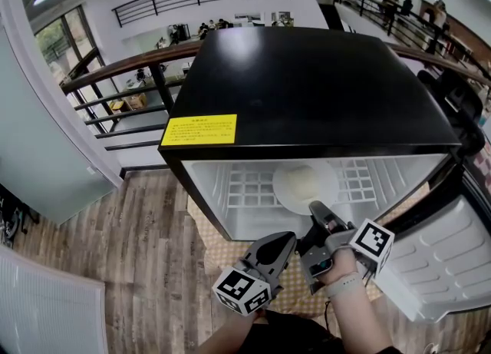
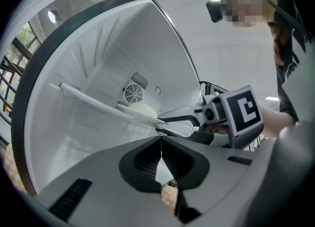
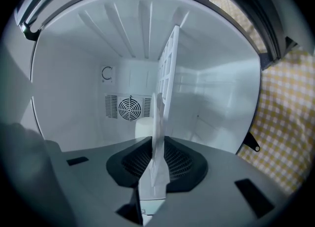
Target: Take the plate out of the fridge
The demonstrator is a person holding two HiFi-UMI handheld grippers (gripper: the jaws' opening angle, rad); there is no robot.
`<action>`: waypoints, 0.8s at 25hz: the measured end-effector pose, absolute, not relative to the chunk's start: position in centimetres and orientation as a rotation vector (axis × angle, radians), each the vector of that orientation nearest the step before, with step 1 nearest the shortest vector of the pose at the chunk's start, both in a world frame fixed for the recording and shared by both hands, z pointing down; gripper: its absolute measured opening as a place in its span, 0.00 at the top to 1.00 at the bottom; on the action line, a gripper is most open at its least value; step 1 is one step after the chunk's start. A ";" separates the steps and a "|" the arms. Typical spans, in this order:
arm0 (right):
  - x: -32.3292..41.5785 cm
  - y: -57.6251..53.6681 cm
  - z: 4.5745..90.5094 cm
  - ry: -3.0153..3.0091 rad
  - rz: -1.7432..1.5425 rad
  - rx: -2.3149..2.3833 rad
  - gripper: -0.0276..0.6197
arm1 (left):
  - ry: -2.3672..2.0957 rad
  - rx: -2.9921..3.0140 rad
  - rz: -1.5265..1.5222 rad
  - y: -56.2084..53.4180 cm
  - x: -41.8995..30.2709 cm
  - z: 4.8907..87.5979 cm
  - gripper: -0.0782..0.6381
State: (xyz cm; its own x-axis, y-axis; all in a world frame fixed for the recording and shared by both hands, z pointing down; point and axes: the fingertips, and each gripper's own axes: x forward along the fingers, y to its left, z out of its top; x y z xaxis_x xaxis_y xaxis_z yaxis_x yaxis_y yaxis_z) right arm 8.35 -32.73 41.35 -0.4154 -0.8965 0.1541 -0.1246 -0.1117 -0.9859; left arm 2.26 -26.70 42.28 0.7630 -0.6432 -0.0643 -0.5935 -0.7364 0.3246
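Note:
The white plate (image 1: 305, 186) lies on the wire shelf (image 1: 245, 187) inside the open black-topped fridge (image 1: 307, 91). My right gripper (image 1: 316, 208) reaches into the fridge at the plate's near rim. In the right gripper view the plate (image 3: 158, 142) stands edge-on between the jaws, and the right gripper (image 3: 156, 164) is shut on its rim beside the shelf (image 3: 167, 73). My left gripper (image 1: 285, 239) hangs just outside the fridge opening, to the left of the right one. Its jaws (image 2: 161, 147) are shut on nothing. From there I see the right gripper (image 2: 167, 125) at the plate (image 2: 145, 110).
The fridge door (image 1: 453, 260) hangs open at the right. A yellow label (image 1: 199, 130) sits on the fridge top. A yellow checked mat (image 3: 285, 117) lies under the fridge on the wooden floor (image 1: 138, 260). A railing (image 1: 115, 91) runs behind.

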 end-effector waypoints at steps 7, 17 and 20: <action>8.4 -32.2 40.6 1.551 -1.570 -1.120 0.88 | -0.967 2.669 -0.251 -26.7 2.3 42.4 0.88; 8.3 -30.6 40.2 1.539 -1.560 -1.114 0.88 | -0.963 2.672 -0.254 -26.7 2.3 42.3 0.88; 8.7 -30.8 40.1 1.551 -1.542 -1.129 0.87 | -0.967 2.665 -0.256 -26.8 2.3 42.4 0.88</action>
